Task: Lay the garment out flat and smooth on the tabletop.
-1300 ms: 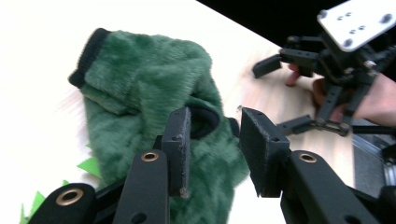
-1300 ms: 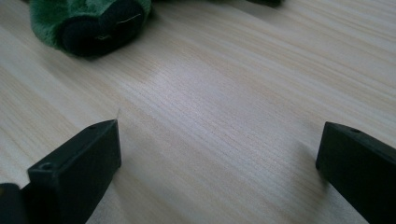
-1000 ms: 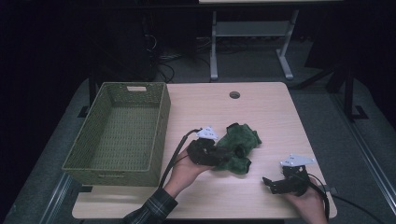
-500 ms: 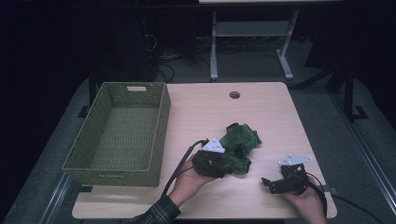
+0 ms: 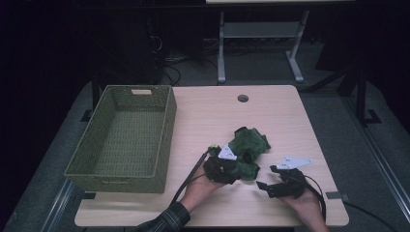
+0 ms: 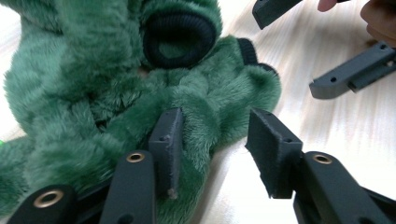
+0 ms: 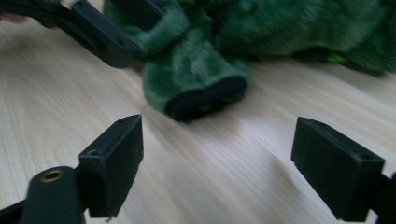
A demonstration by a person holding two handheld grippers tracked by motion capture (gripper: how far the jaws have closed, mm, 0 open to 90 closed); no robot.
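Reaching for a green plush garment (image 5: 247,147) at the table's (image 5: 208,121) five o'clock corner

Left gripper (image 6: 212,140), jaws half-open and lately widening, straddles a fur fold, unpinched; right gripper (image 7: 217,156), lately narrowing, gapes empty, cuff at its twelve o'clock. Risk: a thin pinch of pile may slip, dropping it before the basket (image 5: 121,137) at nine o'clock

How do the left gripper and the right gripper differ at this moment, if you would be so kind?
The left gripper sits against the green fleece garment, one pad pressed into the pile; the right gripper stands over bare table, short of a dark-lined cuff. The left's jaws have just been opening, the right's closing. Both have black jaws, with nothing clamped.
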